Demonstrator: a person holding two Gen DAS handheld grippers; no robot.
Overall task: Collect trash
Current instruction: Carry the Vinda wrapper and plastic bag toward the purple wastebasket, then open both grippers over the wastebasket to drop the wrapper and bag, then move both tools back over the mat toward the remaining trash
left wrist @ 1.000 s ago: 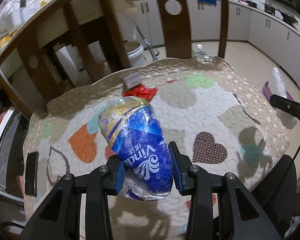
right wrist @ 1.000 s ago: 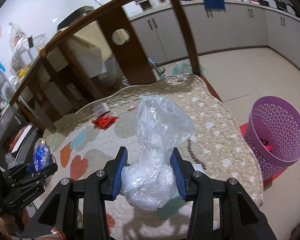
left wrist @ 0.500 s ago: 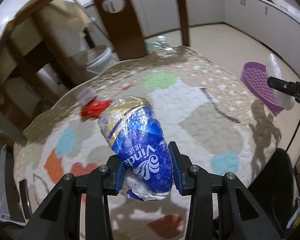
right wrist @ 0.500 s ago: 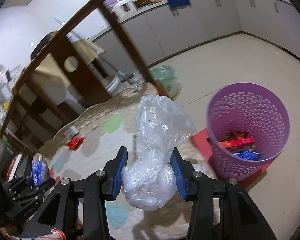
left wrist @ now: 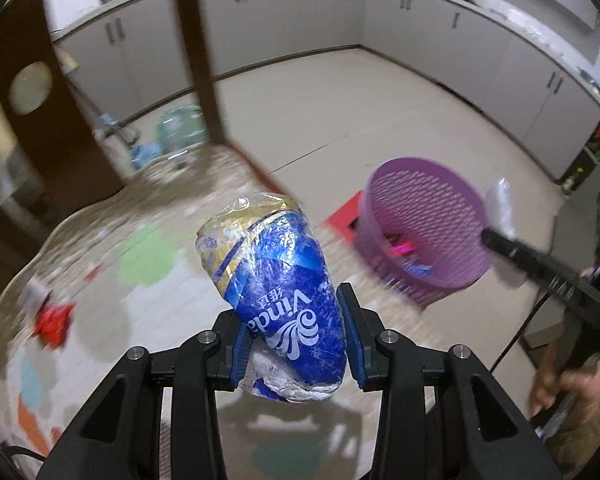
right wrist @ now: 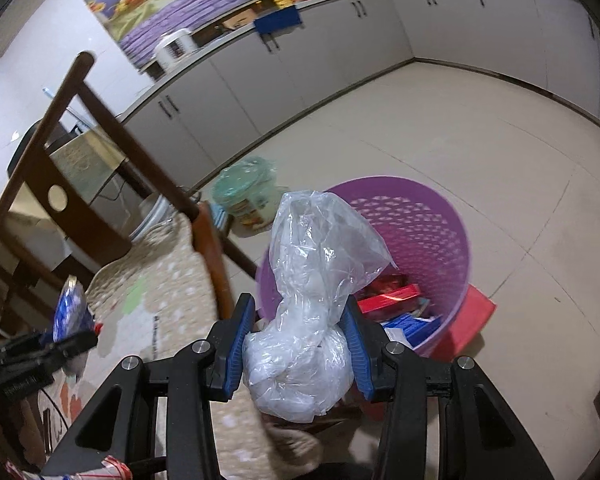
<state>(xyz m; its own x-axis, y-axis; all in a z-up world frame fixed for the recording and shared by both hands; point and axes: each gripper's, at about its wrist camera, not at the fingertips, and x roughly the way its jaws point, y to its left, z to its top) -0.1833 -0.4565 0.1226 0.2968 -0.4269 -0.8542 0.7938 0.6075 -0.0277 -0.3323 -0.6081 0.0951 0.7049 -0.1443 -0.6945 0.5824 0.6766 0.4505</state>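
My left gripper (left wrist: 294,344) is shut on a crumpled blue and gold Vinda wrapper (left wrist: 278,280), held above the quilted cushion (left wrist: 148,272). My right gripper (right wrist: 300,348) is shut on a knotted clear plastic bag (right wrist: 308,300), held just in front of the purple mesh bin (right wrist: 428,236). The bin holds red and blue packets (right wrist: 396,300). In the left wrist view the bin (left wrist: 424,216) stands on the floor to the right, with the right gripper (left wrist: 500,236) at its far rim. A red wrapper (left wrist: 54,320) lies on the cushion at the left.
A dark wooden chair back (right wrist: 84,184) rises behind the cushion. A green-lidded plastic container (right wrist: 246,188) stands on the floor near the chair. A red mat (right wrist: 468,324) lies under the bin. Grey cabinets (left wrist: 420,28) line the far walls around beige tiled floor.
Both grippers have swung right, off the cushion toward the purple bin, each still holding its trash. The right gripper is now close over the bin's near side.
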